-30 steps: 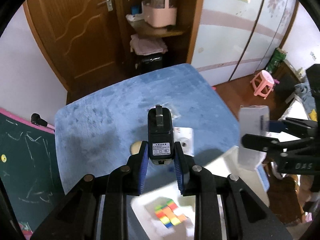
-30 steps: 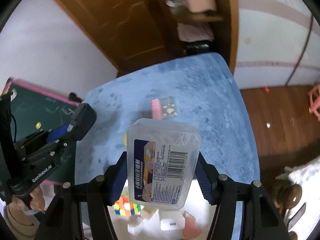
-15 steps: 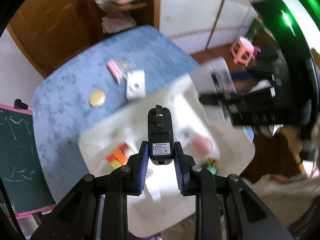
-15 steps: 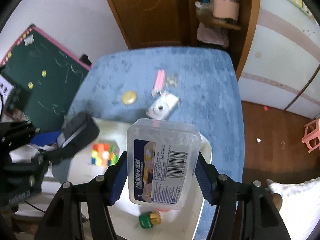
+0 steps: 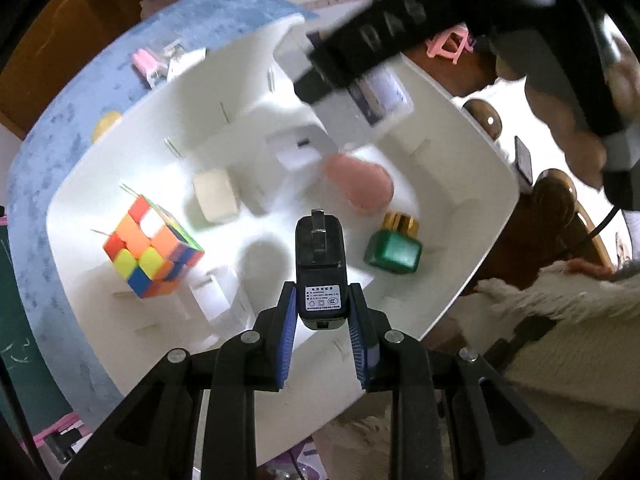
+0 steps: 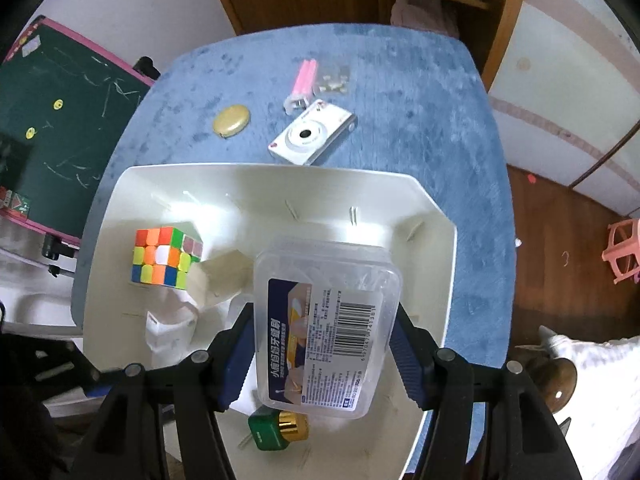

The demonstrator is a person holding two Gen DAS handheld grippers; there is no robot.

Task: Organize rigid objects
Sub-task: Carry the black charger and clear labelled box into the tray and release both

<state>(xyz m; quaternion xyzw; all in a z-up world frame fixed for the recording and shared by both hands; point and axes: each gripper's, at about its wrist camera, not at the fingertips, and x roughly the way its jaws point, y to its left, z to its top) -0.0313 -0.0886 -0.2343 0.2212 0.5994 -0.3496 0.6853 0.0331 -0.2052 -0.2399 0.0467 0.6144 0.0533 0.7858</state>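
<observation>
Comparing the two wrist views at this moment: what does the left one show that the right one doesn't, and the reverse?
Left wrist only: the black charger clamped in the left gripper, and a pink rounded object in the tray.
Right wrist only: the white camera and gold disc fully in view on the blue cloth.
Both: white tray, colour cube, green bottle, and the clear box in the right gripper.

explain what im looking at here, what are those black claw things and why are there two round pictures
Those are hand-held two-finger grippers, one in each of a person's hands, each carrying a fisheye camera looking along its fingers; hence two round pictures. The left gripper holds a black plug adapter; the right gripper holds a clear plastic box. Both hang over a white bin on a blue table. Inside lie a colour cube and a green bottle. A camera and a gold disc wait on the table.
</observation>
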